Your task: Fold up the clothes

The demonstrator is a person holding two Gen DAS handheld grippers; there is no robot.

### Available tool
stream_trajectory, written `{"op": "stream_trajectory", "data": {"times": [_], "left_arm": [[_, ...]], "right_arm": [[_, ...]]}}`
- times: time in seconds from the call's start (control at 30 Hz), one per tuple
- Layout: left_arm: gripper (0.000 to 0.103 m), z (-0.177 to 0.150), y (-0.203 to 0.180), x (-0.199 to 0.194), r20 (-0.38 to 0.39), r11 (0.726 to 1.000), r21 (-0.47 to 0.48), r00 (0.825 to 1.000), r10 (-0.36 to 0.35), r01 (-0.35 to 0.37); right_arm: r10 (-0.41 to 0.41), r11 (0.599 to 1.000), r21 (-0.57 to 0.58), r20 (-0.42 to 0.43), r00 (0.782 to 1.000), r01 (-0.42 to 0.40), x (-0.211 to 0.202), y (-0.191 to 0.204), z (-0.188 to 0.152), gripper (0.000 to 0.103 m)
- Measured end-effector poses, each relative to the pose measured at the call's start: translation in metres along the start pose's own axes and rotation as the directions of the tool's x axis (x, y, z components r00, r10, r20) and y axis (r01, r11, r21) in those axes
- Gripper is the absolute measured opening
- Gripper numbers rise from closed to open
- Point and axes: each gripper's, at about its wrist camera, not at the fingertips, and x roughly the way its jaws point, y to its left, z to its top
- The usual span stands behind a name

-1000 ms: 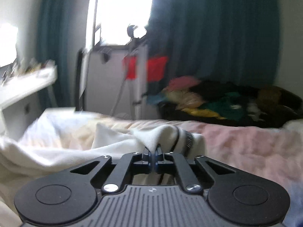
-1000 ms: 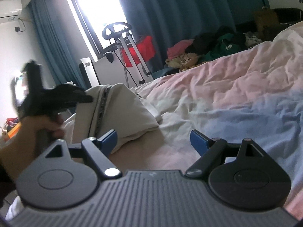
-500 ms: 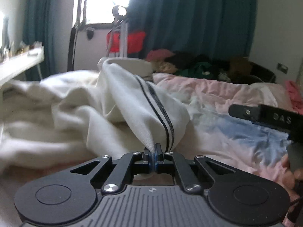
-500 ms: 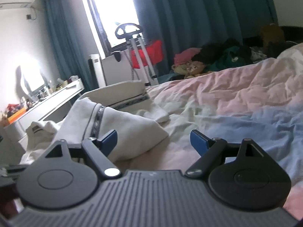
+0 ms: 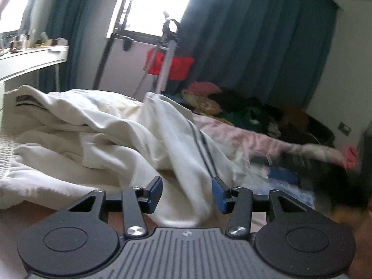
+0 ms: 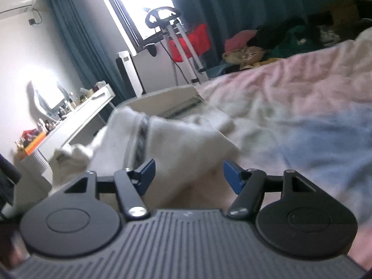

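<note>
From the left wrist, the left gripper (image 5: 187, 191) has just let go: a moment ago its blue pads were pinched shut on the striped edge of the white garment (image 5: 130, 137), and now the jaws are spreading, with the cloth lying between them but no pad pressing on it. That reads as a fold laid down and released, the dark-striped panel draped across the rest of the heap on the bed. At the right edge a blurred dark shape, probably the right gripper (image 5: 288, 174), shows one blue pad low over the pink and blue bedspread (image 5: 244, 137). Behind stand teal curtains (image 5: 255, 46), a bright window and a pile of mixed clothes (image 5: 244, 111). Over to the right wrist: the right gripper (image 6: 188, 174) is narrowing its jaws from a wider stance, white fabric (image 6: 176, 139) between the pads yet not clamped, so a fresh grab looks likely. A white dressing table (image 6: 86, 114) cluttered with bottles lines the left wall, an air conditioner above.
</note>
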Motion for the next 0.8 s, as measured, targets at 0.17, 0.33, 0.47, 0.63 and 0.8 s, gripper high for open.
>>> {"op": "stream_trajectory", "data": {"times": [0.17,0.33,0.47,0.63,0.8], "left_arm": [[0.051,0.006,0.033,0.015,-0.001,0.996,-0.086,1.000,0.029,-0.029],[0.051,0.006,0.070,0.040,-0.012,0.976,-0.216,0.999,0.035,-0.037],[0.051,-0.002,0.085,0.066,-0.045,0.961,-0.275,0.999,0.018,-0.030],[0.051,-0.009,0.097,0.088,-0.067,0.944,-0.330,0.997,-0.023,-0.001],[0.051,-0.009,0.093,0.084,-0.034,0.949,-0.313,0.999,-0.037,0.025]], "right_arm": [[0.026,0.999,0.028,-0.036,0.999,-0.025,0.094,0.046,0.075,0.068],[-0.025,0.998,0.049,-0.076,0.997,0.029,0.197,0.080,0.124,0.068],[-0.135,0.988,0.052,-0.140,0.981,0.143,0.268,0.092,0.132,0.065],[-0.217,0.965,0.098,-0.222,0.951,0.243,0.310,0.086,0.120,0.024],[-0.238,0.964,0.089,-0.123,0.963,0.250,0.278,0.084,0.126,0.006]]}}
